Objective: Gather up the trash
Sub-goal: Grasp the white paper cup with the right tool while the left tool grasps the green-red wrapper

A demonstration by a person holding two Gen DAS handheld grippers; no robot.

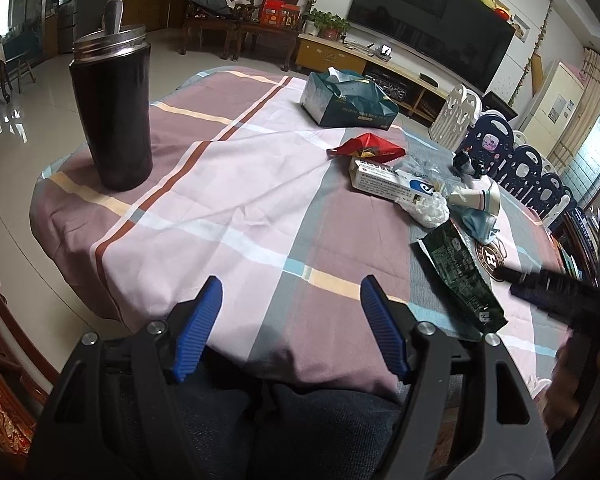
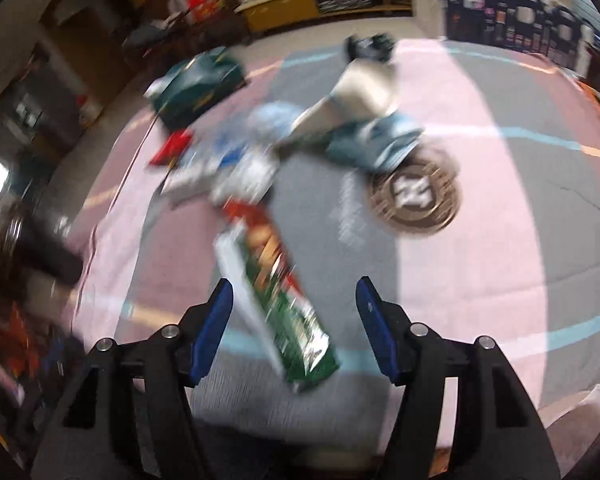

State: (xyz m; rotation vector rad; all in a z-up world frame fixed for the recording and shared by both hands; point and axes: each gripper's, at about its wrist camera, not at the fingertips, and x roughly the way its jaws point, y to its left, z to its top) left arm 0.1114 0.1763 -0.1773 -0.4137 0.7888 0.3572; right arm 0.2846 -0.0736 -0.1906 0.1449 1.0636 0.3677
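Trash lies on the checked tablecloth (image 1: 228,184). A green snack wrapper (image 1: 458,276) lies at the right; in the blurred right wrist view it (image 2: 284,300) lies between my open right gripper's (image 2: 296,316) fingers. Further back lie a red wrapper (image 1: 366,147), a white box (image 1: 388,182), a crumpled plastic bag (image 1: 430,208), a blue face mask (image 1: 482,226) and a paper cup (image 1: 476,198). My left gripper (image 1: 292,320) is open and empty above the table's near edge. The right gripper's dark body (image 1: 556,284) shows at the right edge.
A tall black flask (image 1: 112,116) with a spoon stands at the table's left. A teal tissue box (image 1: 348,100) sits at the back. A round brown coaster (image 2: 416,196) lies under the mask. Chairs and a TV stand are behind.
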